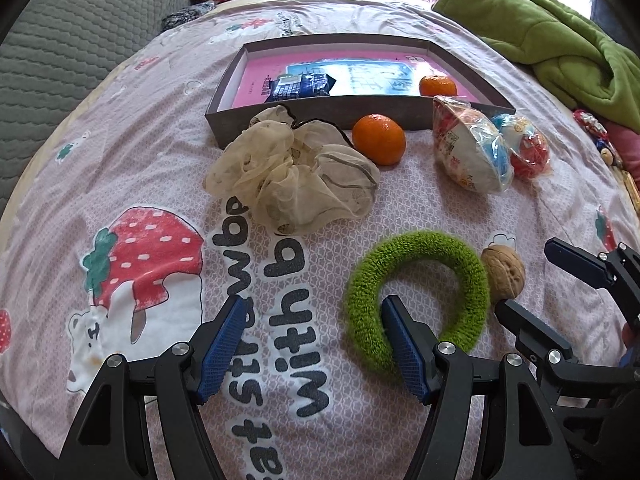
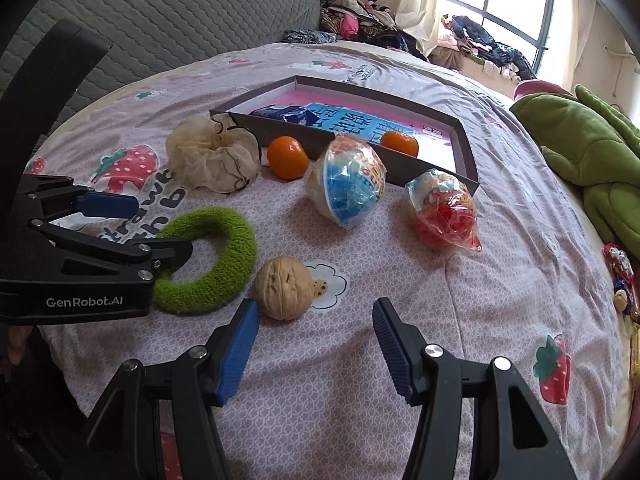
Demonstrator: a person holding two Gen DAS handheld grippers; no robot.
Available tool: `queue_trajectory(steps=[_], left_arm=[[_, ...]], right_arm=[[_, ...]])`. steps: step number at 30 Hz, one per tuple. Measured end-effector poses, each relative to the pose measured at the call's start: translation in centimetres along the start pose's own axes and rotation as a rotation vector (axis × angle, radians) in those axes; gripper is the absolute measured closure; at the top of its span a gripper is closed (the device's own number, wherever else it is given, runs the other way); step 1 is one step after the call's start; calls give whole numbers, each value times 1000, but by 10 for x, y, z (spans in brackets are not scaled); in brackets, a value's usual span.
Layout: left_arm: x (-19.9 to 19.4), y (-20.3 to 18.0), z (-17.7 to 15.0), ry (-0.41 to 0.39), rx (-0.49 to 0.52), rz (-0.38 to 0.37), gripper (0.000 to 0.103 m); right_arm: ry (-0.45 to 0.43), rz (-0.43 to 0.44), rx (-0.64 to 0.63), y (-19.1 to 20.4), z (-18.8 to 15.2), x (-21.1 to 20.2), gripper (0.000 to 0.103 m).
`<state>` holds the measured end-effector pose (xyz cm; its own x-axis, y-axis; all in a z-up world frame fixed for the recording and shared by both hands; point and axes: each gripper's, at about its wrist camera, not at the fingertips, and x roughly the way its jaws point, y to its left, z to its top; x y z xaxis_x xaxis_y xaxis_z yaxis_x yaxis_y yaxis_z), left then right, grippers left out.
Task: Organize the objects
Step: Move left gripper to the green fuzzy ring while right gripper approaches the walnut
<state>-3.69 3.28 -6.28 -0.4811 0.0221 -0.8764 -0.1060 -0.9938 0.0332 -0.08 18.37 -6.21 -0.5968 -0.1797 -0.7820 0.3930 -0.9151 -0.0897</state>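
the bed [image 1: 168, 184], under a pink strawberry-print cover, carries everything; a green blanket [image 1: 560, 28] is heaped at its far right edge and a grey quilted cushion [image 1: 72, 32] at the left. at the far middle stands the shallow grey box [image 1: 304, 114], the likely home for the loose things; it already holds a blue packet [image 1: 304, 85] and one tangerine [image 1: 437, 85].

still outside, largest first: a cream mesh scrunchie [image 1: 288, 172] touching the box's near wall, a blue-and-white wrapped toy egg [image 1: 472, 152], a red one [image 1: 528, 148] beside it, a green fuzzy ring [image 1: 420, 292], a second tangerine [image 1: 379, 139] just in front of the box, and a walnut [image 2: 283, 287] touching the ring.

the step in hand looks like choosing the next pick. the left gripper [image 1: 310, 344] hangs with jaws spread wide and empty, one pad over the ring's near left arc. the right gripper [image 2: 316, 350] is also released, holding nothing, with the walnut just ahead of its left pad.

the next move would call for lowering onto the ring or walnut and closing. because they touch, lifting one may nudge the other, and the two grippers sit close together.
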Motion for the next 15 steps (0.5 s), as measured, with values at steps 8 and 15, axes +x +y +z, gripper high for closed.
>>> queue_trajectory(steps=[8, 15], left_arm=[[6, 2, 3, -12, -6, 1, 31], [9, 3, 6, -25, -6, 3, 31]], right_arm=[[-20, 13, -2, 4, 1, 4, 44], [-35, 4, 0, 7, 2, 10, 45]])
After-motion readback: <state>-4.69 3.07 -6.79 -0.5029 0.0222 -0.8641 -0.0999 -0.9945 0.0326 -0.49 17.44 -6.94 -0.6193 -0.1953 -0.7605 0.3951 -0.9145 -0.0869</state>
